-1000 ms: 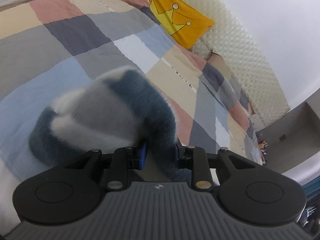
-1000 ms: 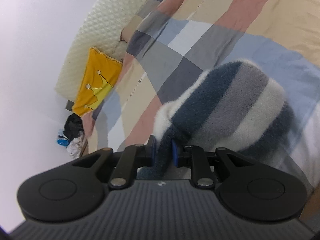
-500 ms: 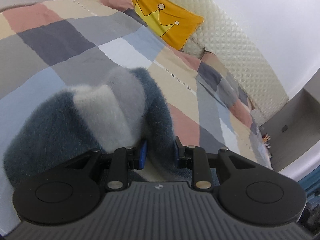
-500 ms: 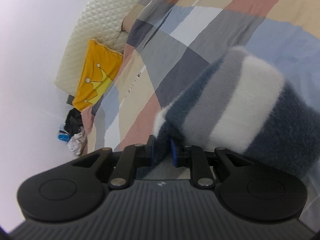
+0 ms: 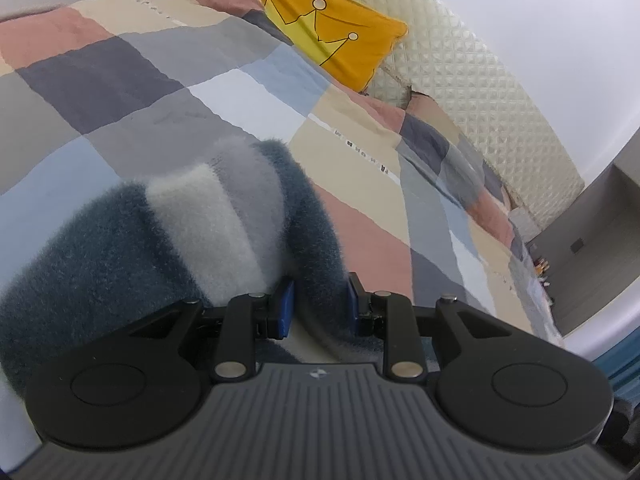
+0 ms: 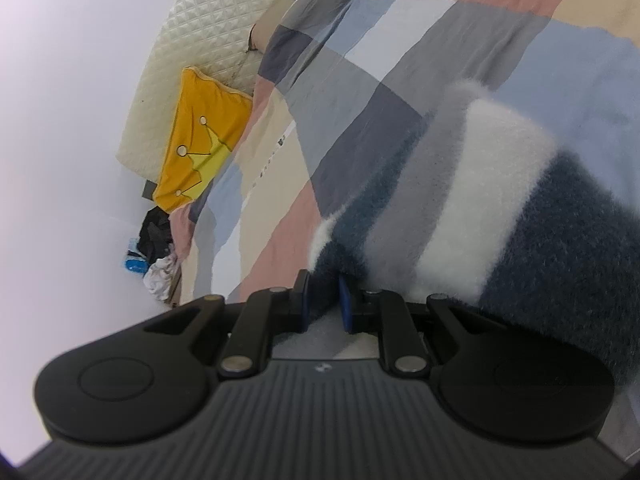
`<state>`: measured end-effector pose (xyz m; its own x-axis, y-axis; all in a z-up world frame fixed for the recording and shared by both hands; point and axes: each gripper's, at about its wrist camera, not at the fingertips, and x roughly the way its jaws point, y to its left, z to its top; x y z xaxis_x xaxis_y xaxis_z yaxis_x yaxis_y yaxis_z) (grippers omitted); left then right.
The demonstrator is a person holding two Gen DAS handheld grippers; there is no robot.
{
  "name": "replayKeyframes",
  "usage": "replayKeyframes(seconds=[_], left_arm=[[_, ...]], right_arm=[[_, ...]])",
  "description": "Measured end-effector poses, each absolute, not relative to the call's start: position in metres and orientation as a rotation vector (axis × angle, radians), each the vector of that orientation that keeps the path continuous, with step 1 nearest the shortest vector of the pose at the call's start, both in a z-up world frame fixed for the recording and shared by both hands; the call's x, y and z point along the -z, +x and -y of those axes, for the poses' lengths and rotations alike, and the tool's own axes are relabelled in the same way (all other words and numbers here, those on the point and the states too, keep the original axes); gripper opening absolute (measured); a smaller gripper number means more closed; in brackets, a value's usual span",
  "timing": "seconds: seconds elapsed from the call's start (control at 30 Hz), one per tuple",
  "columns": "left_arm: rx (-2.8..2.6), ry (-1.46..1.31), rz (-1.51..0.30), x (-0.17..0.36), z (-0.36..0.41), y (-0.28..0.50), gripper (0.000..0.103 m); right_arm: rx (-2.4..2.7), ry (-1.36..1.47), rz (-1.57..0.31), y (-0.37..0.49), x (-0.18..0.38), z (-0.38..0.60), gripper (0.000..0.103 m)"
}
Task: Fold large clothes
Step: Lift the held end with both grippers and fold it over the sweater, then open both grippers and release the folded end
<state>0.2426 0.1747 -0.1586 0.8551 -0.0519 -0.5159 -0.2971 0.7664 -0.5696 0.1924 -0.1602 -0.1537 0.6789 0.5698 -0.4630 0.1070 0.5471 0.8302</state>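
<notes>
Mid-fold, both grippers loaded. Left gripper point(image 5: 318, 300) had its jaws clamped on a thick dark-blue edge of the sweater point(image 5: 188, 232); right gripper point(image 6: 323, 300) had its jaws pinched nearly together on another dark-blue edge of the same garment, a white hem showing just beside it. The sweater was a fuzzy striped knit in navy, grey and white, bunched into a rounded hump in front of each gripper and sitting low over the quilt point(image 5: 160, 80) on the bed; whether its underside was touching the quilt I couldn't tell from either view. Both grippers pointed down toward the bed. A yellow pillow point(image 5: 332, 36) lay at the far end against the headboard point(image 5: 460, 80), well apart from the work. My read: this was the carry-over part of a fold, with the held edge brought across and lowered onto the rest of the garment. Next move would call for laying that edge flat with both corners level, then parting the jaws without dragging the knit. The pile was thick and springy, so I'd expect the fold to puff up; a press or smoothing pass was probably needed before the following fold.
</notes>
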Motion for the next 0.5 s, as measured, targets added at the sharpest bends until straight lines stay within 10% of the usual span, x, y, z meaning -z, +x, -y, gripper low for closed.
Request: replayKeyframes(seconds=[0.13, 0.27, 0.33, 0.5], left_arm=[[-0.133, -0.691, -0.527, 0.148, -0.174, 0.232, 0.034], [-0.096, -0.668, -0.477, 0.131, -0.165, 0.211, 0.067], [-0.092, -0.624, -0.462, 0.124, -0.157, 0.203, 0.07], [-0.057, -0.51, -0.472, 0.12, -0.134, 0.2, 0.07]], right_arm=[[-0.344, 0.967, -0.804, 0.187, 0.148, 0.162, 0.024], [-0.403, 0.935, -0.795, 0.181, 0.138, 0.156, 0.05], [-0.444, 0.915, -0.789, 0.176, 0.132, 0.151, 0.069], [-0.499, 0.769, -0.792, 0.169, 0.118, 0.13, 0.074]])
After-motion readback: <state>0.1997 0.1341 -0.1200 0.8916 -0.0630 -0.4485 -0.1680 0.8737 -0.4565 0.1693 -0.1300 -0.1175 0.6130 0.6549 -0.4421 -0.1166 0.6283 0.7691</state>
